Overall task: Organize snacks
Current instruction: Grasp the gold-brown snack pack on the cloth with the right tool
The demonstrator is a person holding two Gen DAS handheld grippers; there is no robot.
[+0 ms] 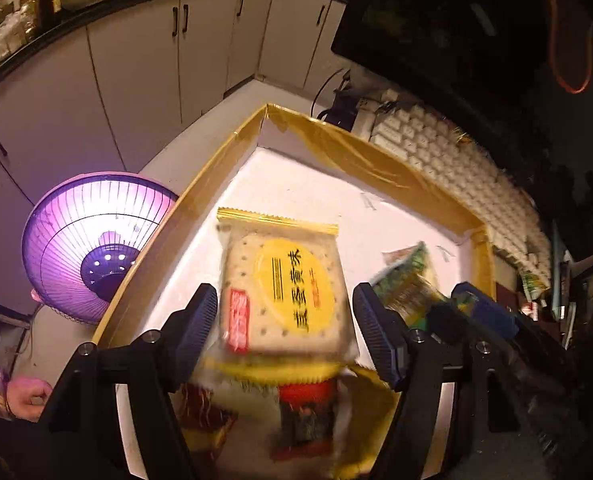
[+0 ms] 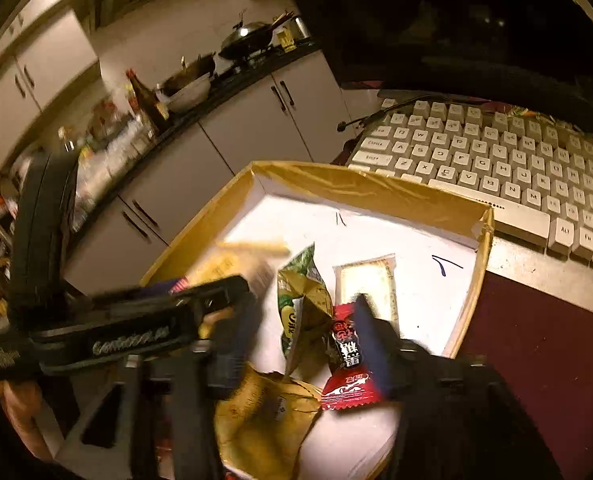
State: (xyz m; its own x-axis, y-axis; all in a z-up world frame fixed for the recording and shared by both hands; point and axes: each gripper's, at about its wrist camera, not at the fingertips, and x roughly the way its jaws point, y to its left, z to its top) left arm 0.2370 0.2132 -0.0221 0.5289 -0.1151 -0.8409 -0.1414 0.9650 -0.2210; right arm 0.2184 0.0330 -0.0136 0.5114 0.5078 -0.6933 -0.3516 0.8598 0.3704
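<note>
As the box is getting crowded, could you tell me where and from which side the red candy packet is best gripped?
Grip the red candy packet across its flat crimped lower end, coming from above. It lies loose on the box floor, its top against the green-gold bag, so the near end looks freest.

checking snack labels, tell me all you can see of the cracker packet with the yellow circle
The clear plastic cracker packet with the yellow circle holds a pale square cracker dotted with holes. The circle carries dark characters, a red label sits at its lower left, and a crimped yellow seal runs along the top. It lies inside the yellow-taped white box, between the open left hand-held gripper fingers, pads apart from it.
</note>
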